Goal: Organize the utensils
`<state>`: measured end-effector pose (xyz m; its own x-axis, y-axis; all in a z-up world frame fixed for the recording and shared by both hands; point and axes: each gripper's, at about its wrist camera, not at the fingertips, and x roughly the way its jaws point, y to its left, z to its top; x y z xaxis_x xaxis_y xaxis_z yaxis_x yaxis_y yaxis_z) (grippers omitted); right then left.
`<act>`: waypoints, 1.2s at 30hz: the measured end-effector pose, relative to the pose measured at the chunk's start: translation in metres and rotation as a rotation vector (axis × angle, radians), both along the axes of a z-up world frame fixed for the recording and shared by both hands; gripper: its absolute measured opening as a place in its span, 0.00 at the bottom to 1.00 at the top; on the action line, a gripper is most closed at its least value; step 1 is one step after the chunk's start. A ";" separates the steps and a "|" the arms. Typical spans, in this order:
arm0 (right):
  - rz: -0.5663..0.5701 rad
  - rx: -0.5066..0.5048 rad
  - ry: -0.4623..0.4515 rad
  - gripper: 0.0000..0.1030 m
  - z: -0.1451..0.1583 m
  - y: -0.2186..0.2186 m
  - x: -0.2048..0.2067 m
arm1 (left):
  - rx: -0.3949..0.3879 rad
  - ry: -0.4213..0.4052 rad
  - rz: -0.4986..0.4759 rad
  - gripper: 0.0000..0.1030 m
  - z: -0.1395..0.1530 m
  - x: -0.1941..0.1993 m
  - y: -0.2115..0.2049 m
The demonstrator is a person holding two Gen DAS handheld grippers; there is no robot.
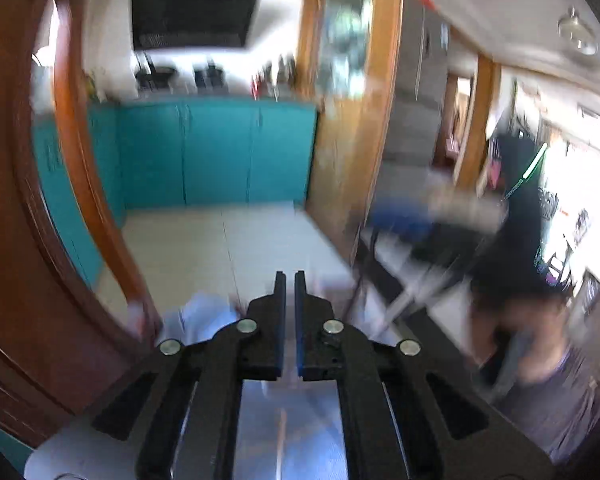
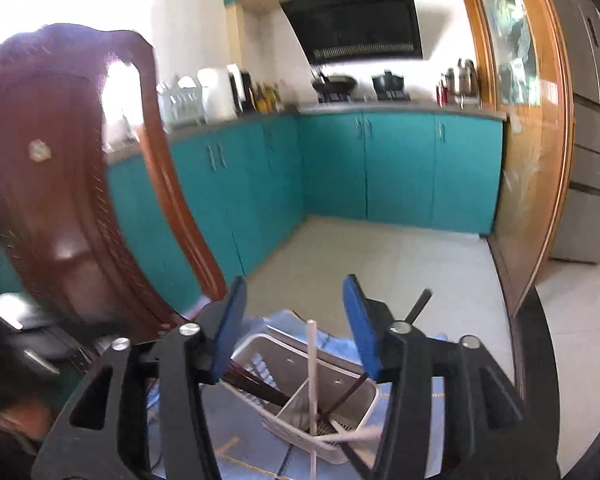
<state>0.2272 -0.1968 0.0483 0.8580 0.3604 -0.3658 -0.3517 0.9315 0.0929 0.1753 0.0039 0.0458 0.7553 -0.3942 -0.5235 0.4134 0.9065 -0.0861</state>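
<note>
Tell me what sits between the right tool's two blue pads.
In the right wrist view, the open right tool frames a white utensil basket below, with dark chopsticks and a white stick standing in it.

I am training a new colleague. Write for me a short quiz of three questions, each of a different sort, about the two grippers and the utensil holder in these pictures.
1. True or false: the left gripper grips a utensil.
2. Multiple choice: in the right wrist view, the white utensil holder lies (A) below and between the fingers of the right gripper, (B) on the kitchen counter, (C) on the chair seat.
3. Fill in: the right gripper's jaws stand ____.

Key:
1. False; its fingers are nearly together with nothing between them.
2. A
3. open
</note>
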 end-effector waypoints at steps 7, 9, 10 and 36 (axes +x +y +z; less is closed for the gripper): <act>0.059 -0.085 -0.087 0.56 0.016 0.005 -0.053 | 0.285 0.380 -0.021 0.21 -0.143 0.011 -0.025; 0.070 -0.092 -0.098 0.56 0.018 0.007 -0.060 | 0.363 0.432 -0.037 0.21 -0.170 0.010 -0.035; 0.074 -0.092 -0.097 0.56 0.018 0.007 -0.061 | 0.371 0.461 -0.053 0.21 -0.180 0.010 -0.039; -0.002 0.004 -0.038 0.58 0.013 -0.026 -0.035 | -0.102 -0.192 0.035 0.06 0.095 -0.019 -0.017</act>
<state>0.1918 -0.2228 0.0611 0.8719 0.3600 -0.3318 -0.3530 0.9319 0.0835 0.1558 -0.0132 0.1411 0.8515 -0.4099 -0.3271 0.3998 0.9110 -0.1007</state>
